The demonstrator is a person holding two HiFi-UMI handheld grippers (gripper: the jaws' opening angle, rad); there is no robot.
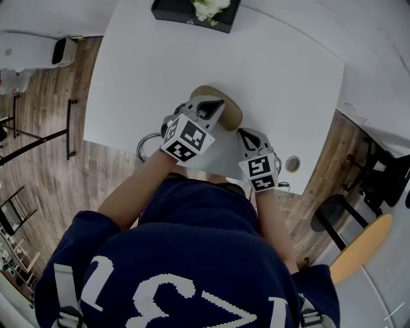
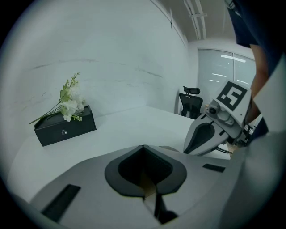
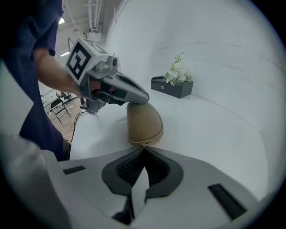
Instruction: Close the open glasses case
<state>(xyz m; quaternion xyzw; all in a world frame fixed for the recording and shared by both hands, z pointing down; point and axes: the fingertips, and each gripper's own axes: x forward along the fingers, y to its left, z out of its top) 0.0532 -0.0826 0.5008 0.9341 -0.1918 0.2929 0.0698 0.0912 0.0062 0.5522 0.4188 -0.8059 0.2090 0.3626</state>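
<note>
A tan zip-up glasses case (image 1: 234, 116) (image 3: 144, 123) lies on the white table (image 1: 160, 70) close to its near edge. My left gripper (image 1: 216, 104) (image 3: 146, 99) rests on top of the case with its jaws shut and nothing between them. In the left gripper view only a sliver of tan shows behind the shut left gripper (image 2: 143, 147). My right gripper (image 1: 247, 133) (image 3: 143, 146) is at the near end of the case, jaws shut with their tips on the small metal zipper pull (image 3: 143, 144). The right gripper (image 2: 187, 150) also shows in the left gripper view.
A black box with white flowers (image 1: 195, 13) (image 2: 65, 127) (image 3: 172, 87) stands at the table's far edge. A round grommet (image 1: 293, 163) sits near the front right corner. A cable loop (image 1: 146, 144) hangs at the near edge. An orange stool (image 1: 359, 250) stands on the floor.
</note>
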